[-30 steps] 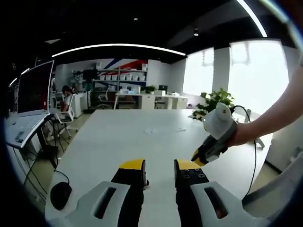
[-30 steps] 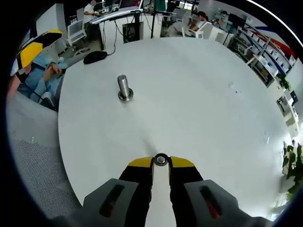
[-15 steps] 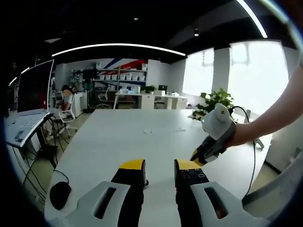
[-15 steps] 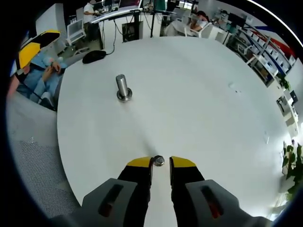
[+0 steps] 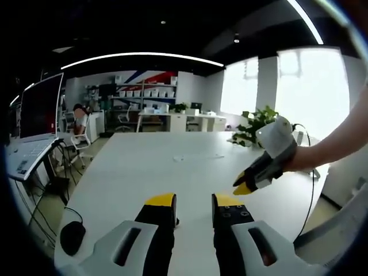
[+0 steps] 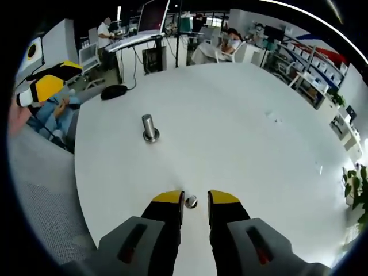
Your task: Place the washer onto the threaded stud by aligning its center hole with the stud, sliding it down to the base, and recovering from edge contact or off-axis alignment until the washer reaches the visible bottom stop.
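A short metal threaded stud (image 6: pixel 150 127) stands upright on the round white table (image 6: pixel 241 132), left of centre. The small metal washer (image 6: pixel 191 201) lies on the table between the yellow-tipped fingers of my right gripper (image 6: pixel 194 200), which is open and does not touch it. In the left gripper view, the right gripper (image 5: pixel 246 186) hangs tilted above the table at the right, in a person's hand. My left gripper (image 5: pixel 193 201) is open near the table's edge with nothing between its fingers. The left gripper (image 6: pixel 43 86) also appears at the far left of the right gripper view.
A black mouse (image 6: pixel 115 91) on a cable lies at the table's edge beyond the stud, and the mouse (image 5: pixel 73 237) sits low left in the left gripper view. A person's lap in jeans (image 6: pixel 52 115) is beside the table. Desks, monitors and chairs stand behind.
My right gripper's jaws have opened and let go of the washer, which now rests on the table. The right gripper has risen and drawn back a little. The left gripper is unchanged.
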Demonstrator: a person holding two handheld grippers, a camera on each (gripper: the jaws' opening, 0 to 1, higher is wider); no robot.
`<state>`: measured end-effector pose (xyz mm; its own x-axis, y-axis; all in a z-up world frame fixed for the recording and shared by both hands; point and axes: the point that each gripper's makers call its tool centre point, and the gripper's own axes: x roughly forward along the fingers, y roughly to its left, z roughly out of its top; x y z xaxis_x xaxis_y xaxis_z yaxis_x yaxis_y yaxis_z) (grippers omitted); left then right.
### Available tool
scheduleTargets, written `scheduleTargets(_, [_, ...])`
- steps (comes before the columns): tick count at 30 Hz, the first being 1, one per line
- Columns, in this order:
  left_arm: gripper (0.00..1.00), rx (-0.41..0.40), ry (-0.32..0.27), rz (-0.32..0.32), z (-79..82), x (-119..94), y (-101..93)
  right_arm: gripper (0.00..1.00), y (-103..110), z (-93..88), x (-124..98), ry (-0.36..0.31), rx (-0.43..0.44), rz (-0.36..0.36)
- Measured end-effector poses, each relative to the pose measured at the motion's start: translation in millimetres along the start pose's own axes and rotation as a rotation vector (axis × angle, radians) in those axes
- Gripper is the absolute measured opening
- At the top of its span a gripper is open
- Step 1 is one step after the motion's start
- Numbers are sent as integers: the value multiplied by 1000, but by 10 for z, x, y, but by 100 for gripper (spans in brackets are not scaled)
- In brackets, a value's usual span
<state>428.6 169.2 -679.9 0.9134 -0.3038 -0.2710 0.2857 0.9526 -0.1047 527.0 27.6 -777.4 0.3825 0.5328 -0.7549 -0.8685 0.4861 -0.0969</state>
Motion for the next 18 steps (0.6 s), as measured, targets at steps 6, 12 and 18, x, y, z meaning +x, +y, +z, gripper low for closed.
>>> scheduleTargets(6, [23, 20, 7, -9, -15, 17, -40, 21, -107, 137, -267, -130, 31, -76])
scheduleTargets(12, [23, 14, -58, 11, 128, -27, 28, 29, -157, 143, -571, -245, 107, -139])
scheduleTargets(18, [24, 9, -61, 46, 125, -58, 115, 36, -180, 173, -881, -384, 72, -220])
